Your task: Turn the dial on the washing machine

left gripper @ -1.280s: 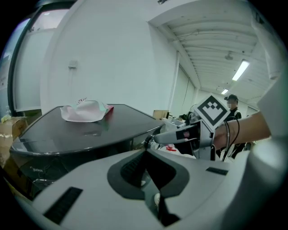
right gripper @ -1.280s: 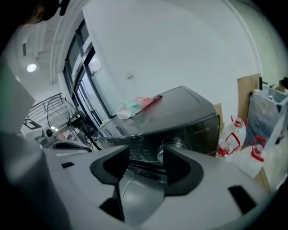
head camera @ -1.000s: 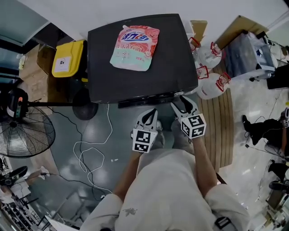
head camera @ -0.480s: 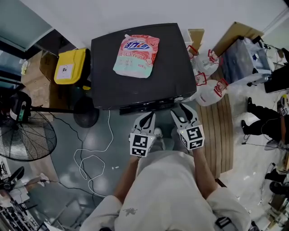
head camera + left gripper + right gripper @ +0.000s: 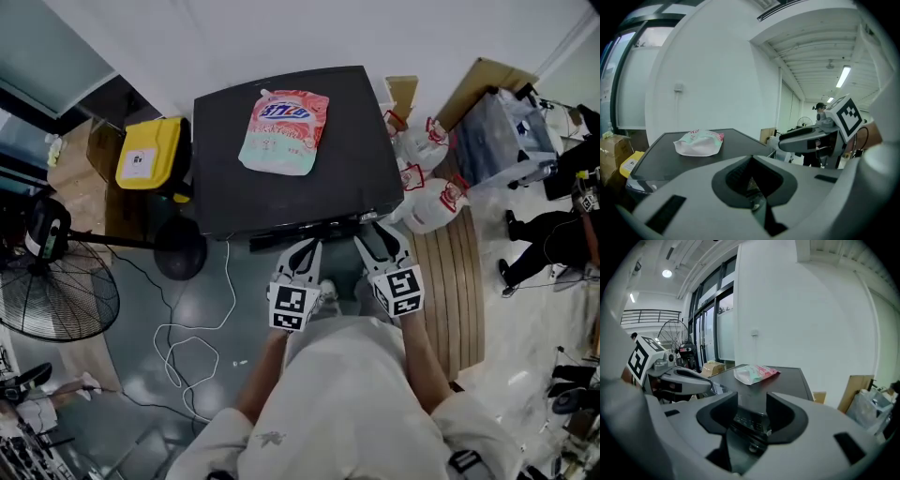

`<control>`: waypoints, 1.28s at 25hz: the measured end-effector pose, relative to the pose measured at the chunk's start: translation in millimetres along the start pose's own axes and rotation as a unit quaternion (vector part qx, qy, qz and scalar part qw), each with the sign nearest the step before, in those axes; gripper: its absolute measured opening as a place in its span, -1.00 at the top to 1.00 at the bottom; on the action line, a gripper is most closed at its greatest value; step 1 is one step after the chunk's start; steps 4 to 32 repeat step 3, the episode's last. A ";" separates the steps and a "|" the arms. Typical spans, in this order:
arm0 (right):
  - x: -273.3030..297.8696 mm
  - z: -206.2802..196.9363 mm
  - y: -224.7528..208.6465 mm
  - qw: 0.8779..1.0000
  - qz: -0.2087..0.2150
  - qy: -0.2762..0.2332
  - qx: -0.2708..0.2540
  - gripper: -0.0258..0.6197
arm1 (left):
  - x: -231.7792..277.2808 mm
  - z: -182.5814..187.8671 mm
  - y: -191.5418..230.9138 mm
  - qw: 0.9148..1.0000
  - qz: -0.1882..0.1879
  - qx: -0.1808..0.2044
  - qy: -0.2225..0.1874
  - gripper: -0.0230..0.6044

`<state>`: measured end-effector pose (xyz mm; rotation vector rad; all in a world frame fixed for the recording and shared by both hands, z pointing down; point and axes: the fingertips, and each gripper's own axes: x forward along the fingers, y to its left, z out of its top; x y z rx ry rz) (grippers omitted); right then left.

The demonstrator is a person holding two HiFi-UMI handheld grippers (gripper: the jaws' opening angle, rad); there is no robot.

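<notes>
while both grippers hung just short of its front edge, the washing machine (image 5: 356, 178) stood with its back against the white wall (image 5: 281, 37), its dark flat lid bare except near the rear. its front edge carried a narrow control strip (image 5: 300, 232), where the dial would sit, though no view let me single the dial out. the left gripper (image 5: 302, 251) pointed at the strip's middle, and the right gripper (image 5: 380, 234) at its right end, near the front right corner. neither touched the strip as far as i could tell. each one's jaws were drawn together and held nothing. the right gripper view showed the strip's buttons just beyond its tips.

open grey floor lay in front of the machine on its left side, crossed by a loose white cable (image 5: 202, 319). a yellow bin (image 5: 148, 153) crowded the machine's left edge. white bags with red trim (image 5: 433, 202) pressed against its right edge, with a slatted wooden strip (image 5: 459, 281) on the floor below them, so the right side left little room.

counted: one washing machine, one detergent pouch (image 5: 284, 131) lying flat toward the lid's back, two grippers, one yellow bin, one standing fan (image 5: 56, 300) at far left, one cable, and at least two white bags.
</notes>
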<state>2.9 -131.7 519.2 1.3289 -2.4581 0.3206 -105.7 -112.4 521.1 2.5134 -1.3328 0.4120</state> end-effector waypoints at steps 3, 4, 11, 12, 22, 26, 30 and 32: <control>-3.3 4.8 4.6 1.000 0.002 -0.003 -0.004 0.31 | -5.2 3.8 0.2 1.000 0.002 -0.002 -0.004 0.89; -3.3 4.8 4.6 1.000 0.002 -0.003 -0.004 0.31 | -5.2 3.8 0.2 1.000 0.002 -0.002 -0.004 0.89; -3.3 4.8 4.6 1.000 0.002 -0.003 -0.004 0.31 | -5.2 3.8 0.2 1.000 0.002 -0.002 -0.004 0.89; -3.3 4.8 4.6 1.000 0.002 -0.003 -0.004 0.31 | -5.2 3.8 0.2 1.000 0.002 -0.002 -0.004 0.89; -3.3 4.8 4.6 1.000 0.002 -0.003 -0.004 0.31 | -5.2 3.8 0.2 1.000 0.002 -0.002 -0.004 0.89; -3.3 4.8 4.6 1.000 0.002 -0.003 -0.004 0.31 | -5.2 3.8 0.2 1.000 0.002 -0.002 -0.004 0.89; -3.3 4.8 4.6 1.000 0.002 -0.003 -0.004 0.31 | -5.2 3.8 0.2 1.000 0.002 -0.002 -0.004 0.89; -3.3 4.8 4.6 1.000 0.002 -0.003 -0.004 0.31 | -5.2 3.8 0.2 1.000 0.002 -0.002 -0.004 0.89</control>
